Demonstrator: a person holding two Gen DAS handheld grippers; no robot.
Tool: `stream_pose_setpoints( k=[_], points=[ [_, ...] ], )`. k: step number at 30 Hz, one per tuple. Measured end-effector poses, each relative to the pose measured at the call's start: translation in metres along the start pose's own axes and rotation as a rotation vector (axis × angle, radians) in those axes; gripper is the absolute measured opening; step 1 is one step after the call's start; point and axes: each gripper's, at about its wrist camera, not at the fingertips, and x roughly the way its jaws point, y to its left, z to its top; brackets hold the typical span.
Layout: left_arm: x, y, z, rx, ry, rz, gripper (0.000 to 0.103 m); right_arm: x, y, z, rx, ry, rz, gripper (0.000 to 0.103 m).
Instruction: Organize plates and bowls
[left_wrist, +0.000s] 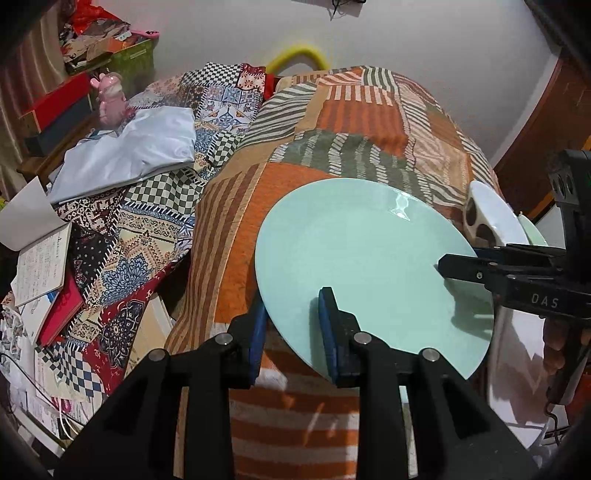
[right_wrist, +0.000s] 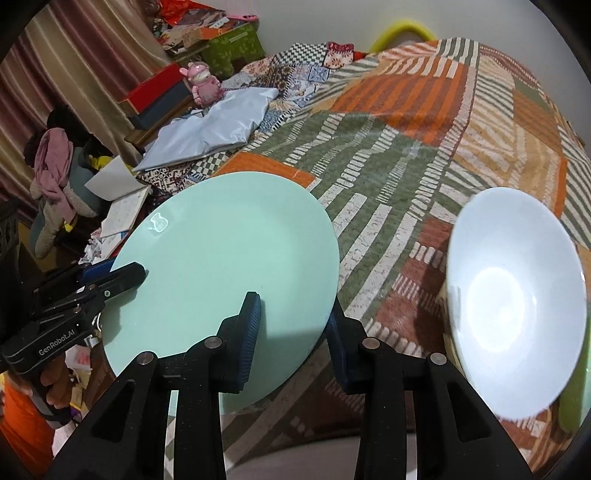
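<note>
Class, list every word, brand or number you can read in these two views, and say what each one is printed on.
"DAS": on the body of the right gripper, seen from the left wrist.
"GenRobot.AI": on the body of the left gripper, seen from the right wrist.
Handwriting in the open notebook: too small to read.
Print on the green box: unreadable.

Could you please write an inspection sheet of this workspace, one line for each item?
Surface: patchwork bedspread, orange, green and cream.
Job's things: mint green plate lifted and tilted; white bowl on its right; another dish rim behind the bowl, barely visible.
Clutter: grey-white cloth, open notebook, pink figurine, boxes at the back.
Grippers: left hand-held gripper and right hand-held gripper each clamp the plate's rim, on opposite sides.
Cables: thin white cable, lower left.
Surroundings: white wall, striped curtain, yellow tube behind the bed.
</note>
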Motion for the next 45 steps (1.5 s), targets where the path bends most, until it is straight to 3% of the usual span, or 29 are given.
stream_pose_setpoints(
  k=[26, 45],
  points=[
    [-0.084, -0.066, -0.029, 0.056, -0.099, -0.026, 0.026, -0.087, -0.006, -0.053, 0.019, -0.161, 0.000, 0.032],
    [-0.110, -0.124, -0.057, 0.099, -0.126, -0.079, 0.026, -0.133, -0.032, -0.101, 0.072, -0.237, -0.014, 0.032]
  ],
)
